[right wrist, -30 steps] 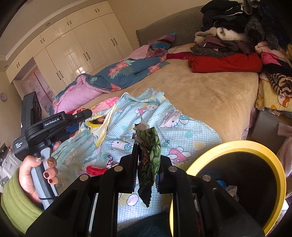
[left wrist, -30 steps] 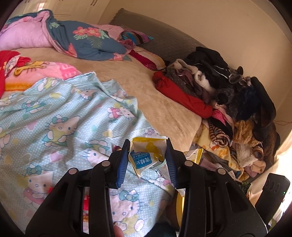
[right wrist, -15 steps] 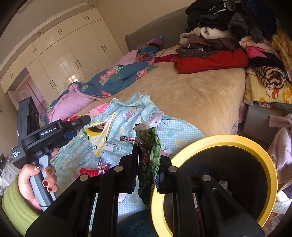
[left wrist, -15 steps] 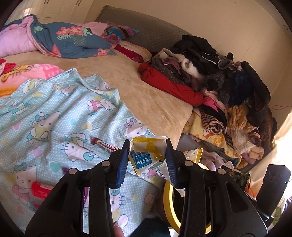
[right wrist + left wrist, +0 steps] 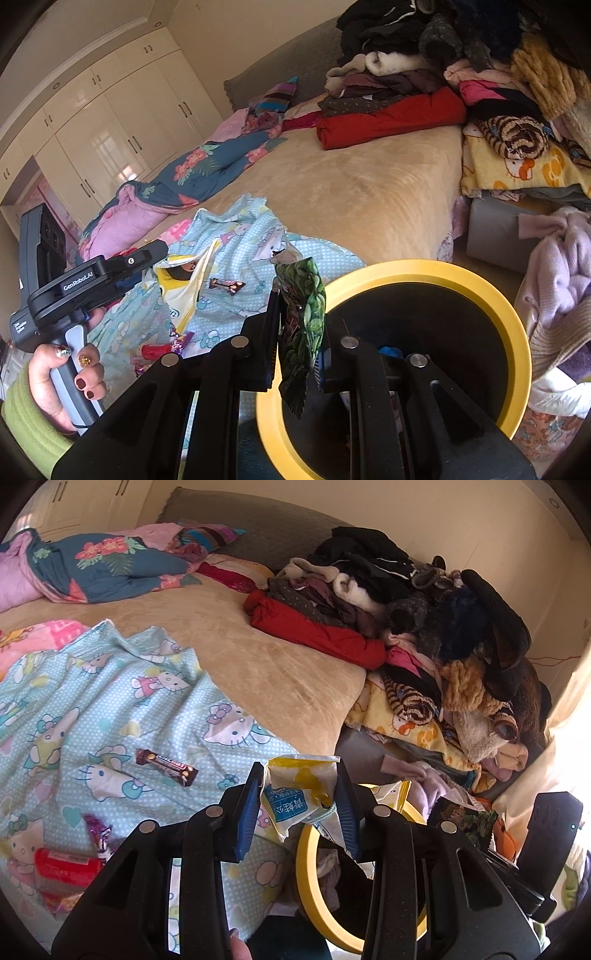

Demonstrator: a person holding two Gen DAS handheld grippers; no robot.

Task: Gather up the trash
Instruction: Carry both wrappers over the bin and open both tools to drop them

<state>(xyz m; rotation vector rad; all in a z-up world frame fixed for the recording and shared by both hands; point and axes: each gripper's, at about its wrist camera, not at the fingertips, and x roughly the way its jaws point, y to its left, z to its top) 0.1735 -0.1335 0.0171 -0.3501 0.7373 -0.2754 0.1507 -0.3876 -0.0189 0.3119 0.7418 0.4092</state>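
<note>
My left gripper (image 5: 298, 805) is shut on a crumpled white and yellow snack bag (image 5: 295, 794), held over the near rim of the yellow-rimmed black trash bin (image 5: 314, 886). It also shows in the right wrist view (image 5: 147, 266) with the bag (image 5: 184, 291). My right gripper (image 5: 297, 332) is shut on a green snack wrapper (image 5: 301, 325), hanging at the left rim of the bin (image 5: 517, 325). A brown candy bar (image 5: 166, 766), a red packet (image 5: 66, 866) and a purple wrapper (image 5: 99, 836) lie on the Hello Kitty sheet (image 5: 92, 720).
The bed (image 5: 288, 679) carries a red garment (image 5: 314, 631), a tall clothes pile (image 5: 443, 627) at the right and a floral quilt (image 5: 103, 565) at the back. A lilac garment (image 5: 554, 280) lies beside the bin. White wardrobes (image 5: 110, 133) stand behind.
Both grippers have moved right, off the sheet towards the bin, each still holding its wrapper. The bin now fills more of both views.
</note>
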